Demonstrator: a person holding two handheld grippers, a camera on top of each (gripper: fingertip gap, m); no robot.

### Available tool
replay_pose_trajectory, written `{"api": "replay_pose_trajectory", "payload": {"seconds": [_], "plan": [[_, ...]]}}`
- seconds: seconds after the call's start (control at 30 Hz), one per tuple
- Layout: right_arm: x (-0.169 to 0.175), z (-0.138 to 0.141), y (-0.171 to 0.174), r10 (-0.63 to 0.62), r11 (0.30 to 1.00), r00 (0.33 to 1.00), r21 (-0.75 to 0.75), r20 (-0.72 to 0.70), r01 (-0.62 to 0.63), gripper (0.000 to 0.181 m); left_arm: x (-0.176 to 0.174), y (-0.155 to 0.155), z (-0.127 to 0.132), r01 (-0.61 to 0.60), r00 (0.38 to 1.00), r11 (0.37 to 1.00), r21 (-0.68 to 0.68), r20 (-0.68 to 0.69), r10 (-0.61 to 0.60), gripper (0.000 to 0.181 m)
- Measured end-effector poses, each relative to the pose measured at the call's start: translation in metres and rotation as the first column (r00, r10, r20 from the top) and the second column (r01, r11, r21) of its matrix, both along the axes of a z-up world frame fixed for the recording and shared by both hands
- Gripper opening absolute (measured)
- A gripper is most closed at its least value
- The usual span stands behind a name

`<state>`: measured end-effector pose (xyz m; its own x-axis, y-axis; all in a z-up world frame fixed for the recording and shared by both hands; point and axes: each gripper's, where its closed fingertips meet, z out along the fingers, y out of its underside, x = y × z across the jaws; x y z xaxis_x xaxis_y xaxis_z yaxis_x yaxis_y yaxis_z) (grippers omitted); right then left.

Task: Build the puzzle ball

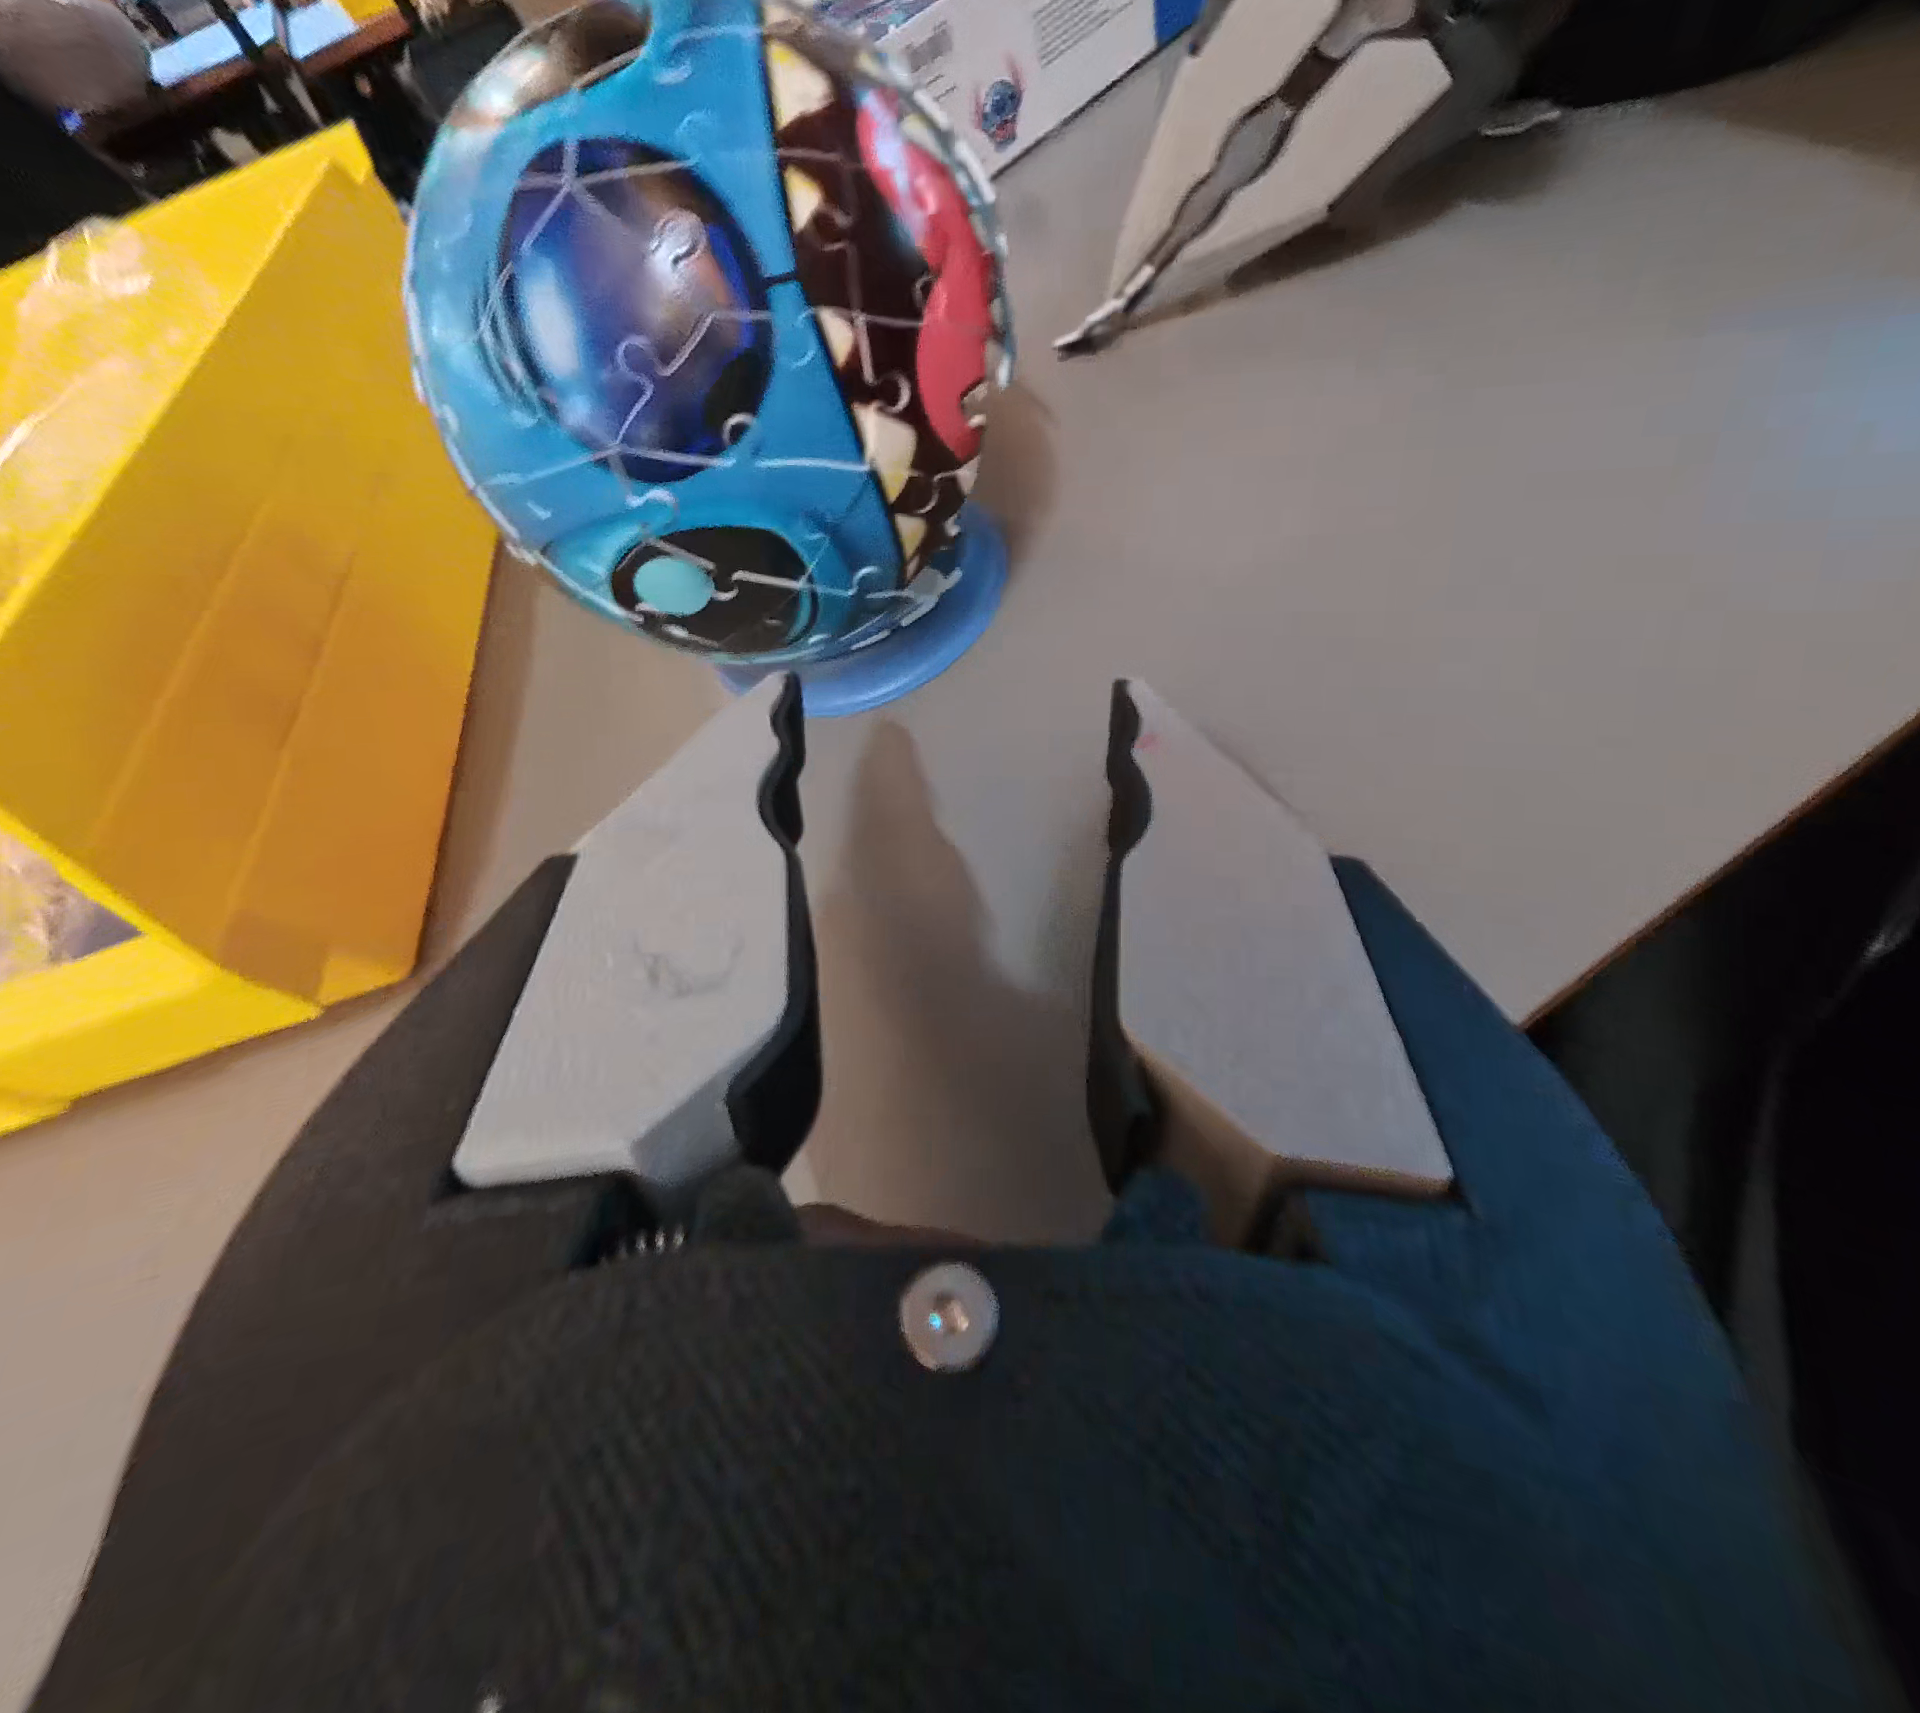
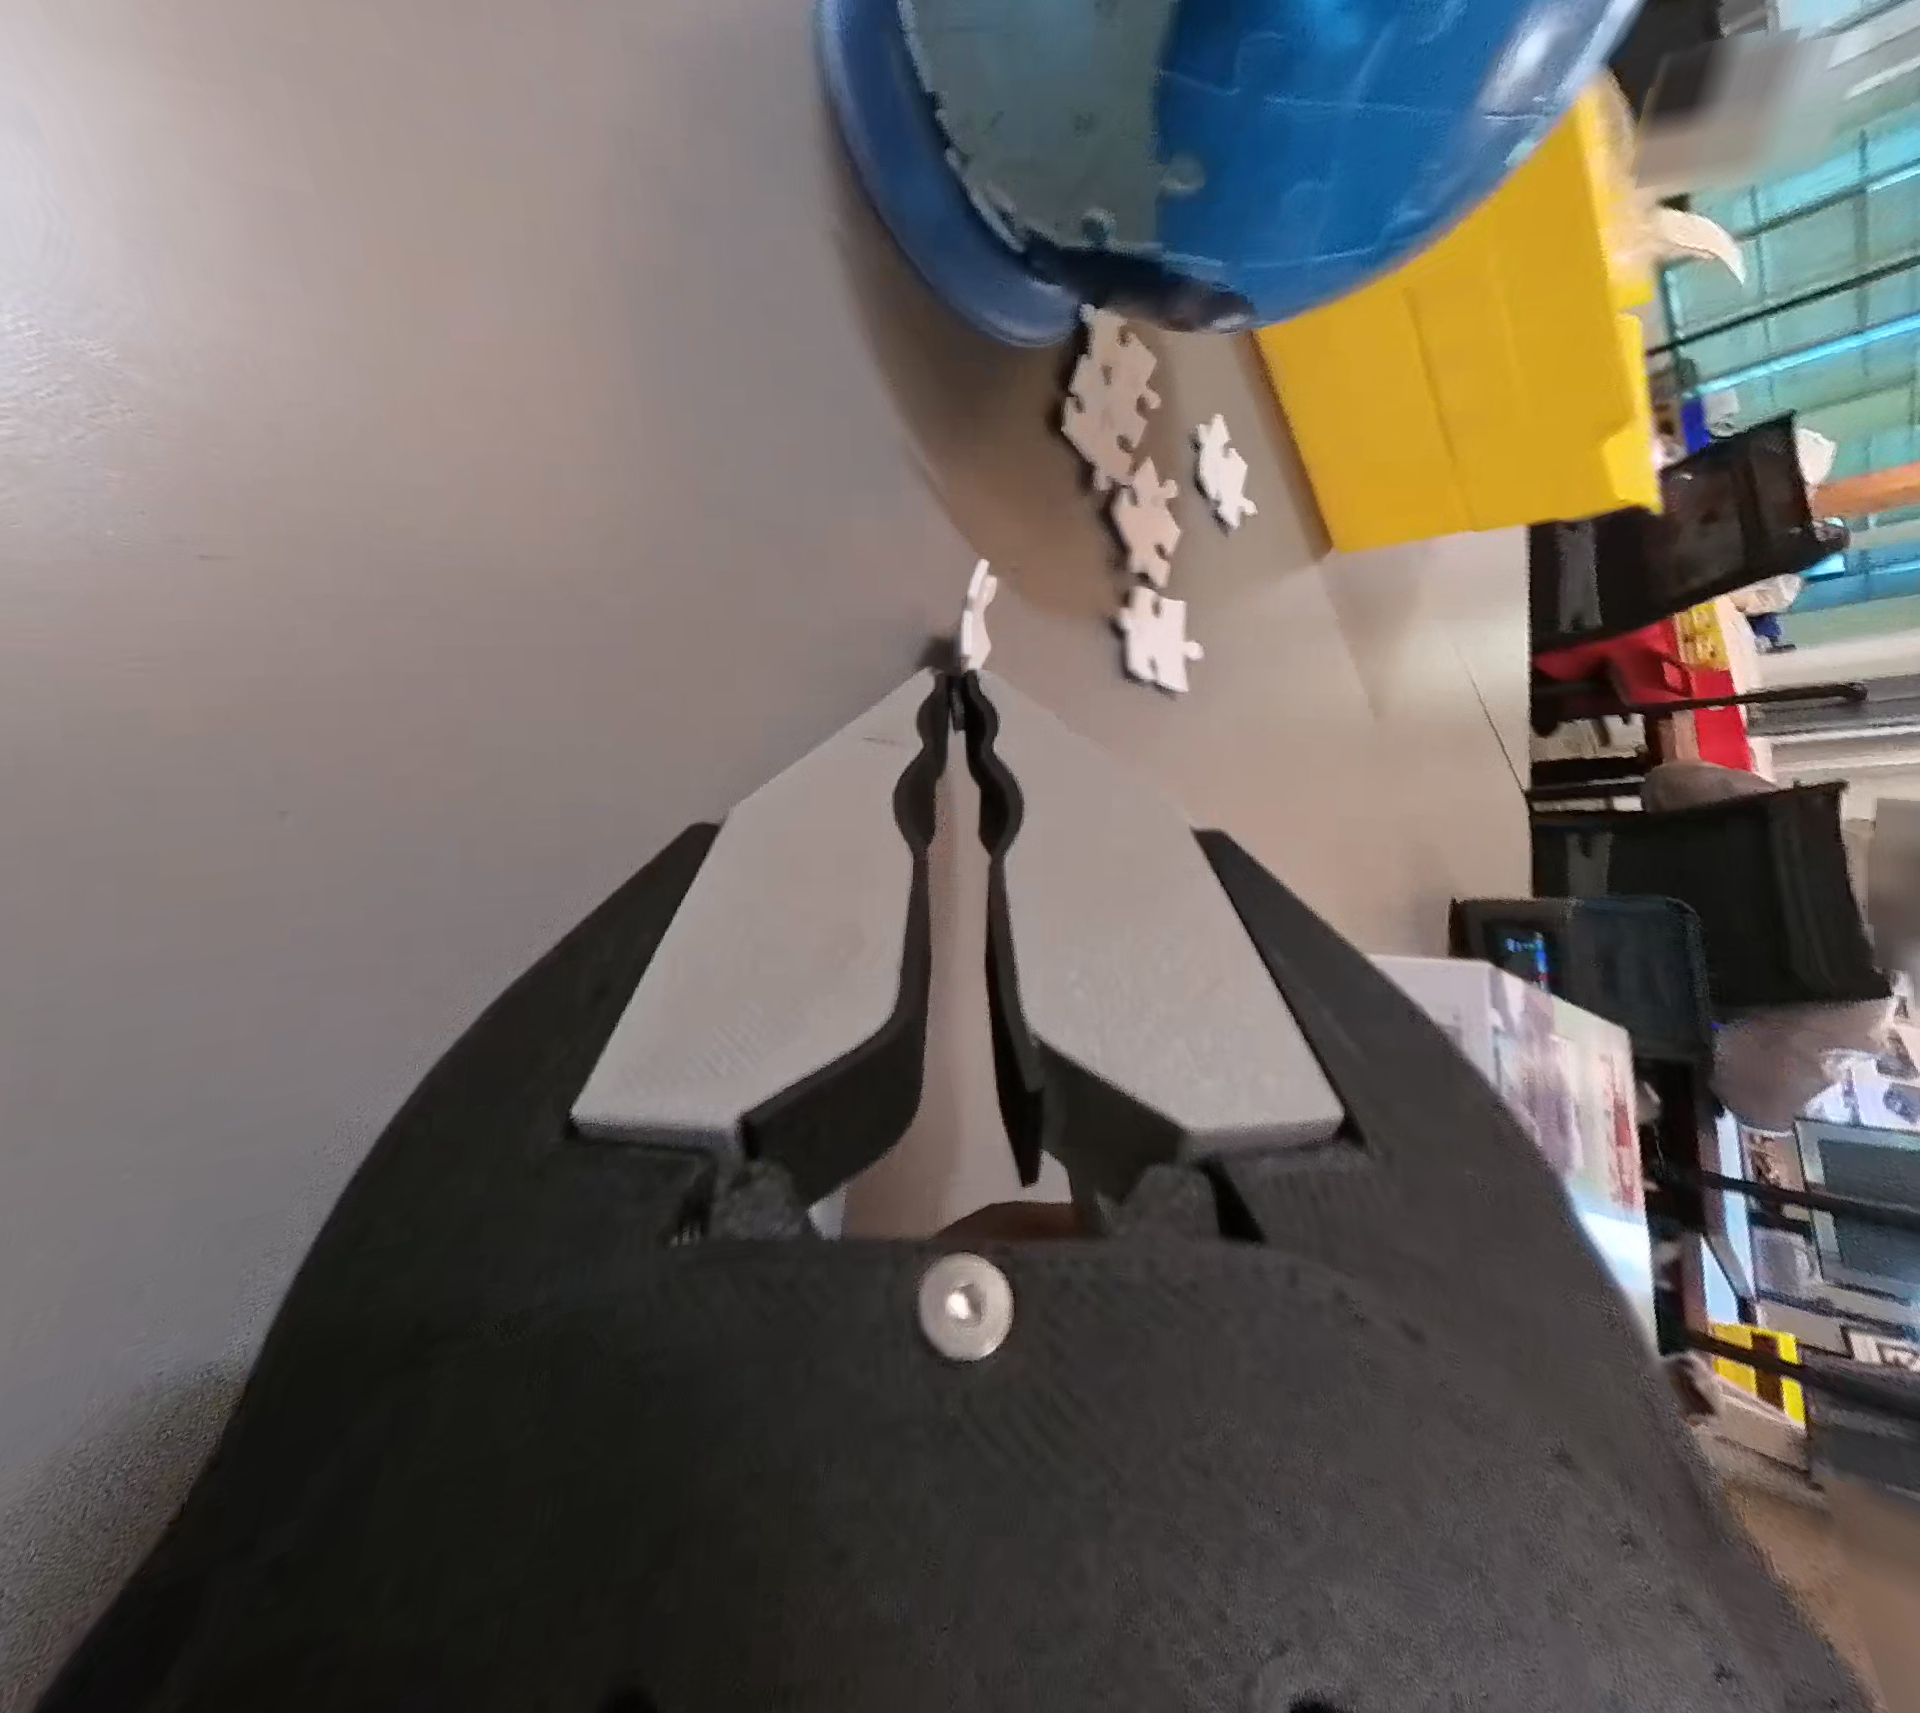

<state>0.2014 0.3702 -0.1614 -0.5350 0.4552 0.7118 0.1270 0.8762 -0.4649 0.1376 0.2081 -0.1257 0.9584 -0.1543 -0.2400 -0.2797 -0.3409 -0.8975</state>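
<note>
The puzzle ball (image 1: 707, 313) sits on its blue stand (image 1: 883, 635) on the grey table (image 1: 1455, 520), partly built, with a gap near its top. Loose white pieces (image 2: 1143, 510) lie just beside the stand. My right gripper (image 2: 961, 687) pinches one white piece (image 2: 975, 624) at its tips. My left gripper (image 1: 951, 707) hangs spread and empty before the stand. A yellow bin (image 1: 208, 572) stands beside the ball, a puzzle box (image 1: 1039, 1) behind it.
</note>
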Motion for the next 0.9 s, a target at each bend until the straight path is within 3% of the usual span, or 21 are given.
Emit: {"api": "replay_pose_trajectory", "payload": {"seconds": [0.23,0.43,0.47,0.53,0.67,0.8,0.9], "plan": [[0.01,-0.002,-0.007,0.048,0.999,0.997,0.002,0.06,-0.048,0.007,-0.013,-0.007,0.013,-0.017,0.992,1.0,0.014,0.122,0.015,0.067],[0.017,0.033,-0.019,0.087,0.93,0.99,-0.365,0.106,-0.043,0.026,-0.031,-0.007,0.053,-0.028,0.986,0.998,0.058,0.163,0.018,0.071],[0.016,0.04,-0.021,0.087,0.897,0.989,-0.441,0.117,-0.027,0.03,-0.035,-0.005,0.061,-0.03,0.985,0.998,0.063,0.171,0.019,0.07],[0.015,0.051,-0.032,0.118,0.808,0.978,-0.589,0.173,0.007,0.056,-0.034,0.004,0.071,0.008,0.974,0.999,0.04,0.226,-0.017,0.078],[0.003,0.071,-0.054,0.167,0.596,0.957,-0.798,0.237,0.093,0.086,-0.04,0.028,0.079,0.046,0.956,0.998,0.032,0.289,-0.053,0.081],[-0.016,0.09,-0.059,0.2,0.375,0.948,-0.913,0.247,0.159,0.088,-0.044,0.043,0.068,0.064,0.943,0.998,0.005,0.328,-0.062,0.085],[-0.035,0.096,-0.048,0.175,0.253,0.951,-0.945,0.256,0.208,0.087,-0.046,0.05,0.062,0.067,0.945,0.998,0.002,0.32,-0.064,0.087]]}}
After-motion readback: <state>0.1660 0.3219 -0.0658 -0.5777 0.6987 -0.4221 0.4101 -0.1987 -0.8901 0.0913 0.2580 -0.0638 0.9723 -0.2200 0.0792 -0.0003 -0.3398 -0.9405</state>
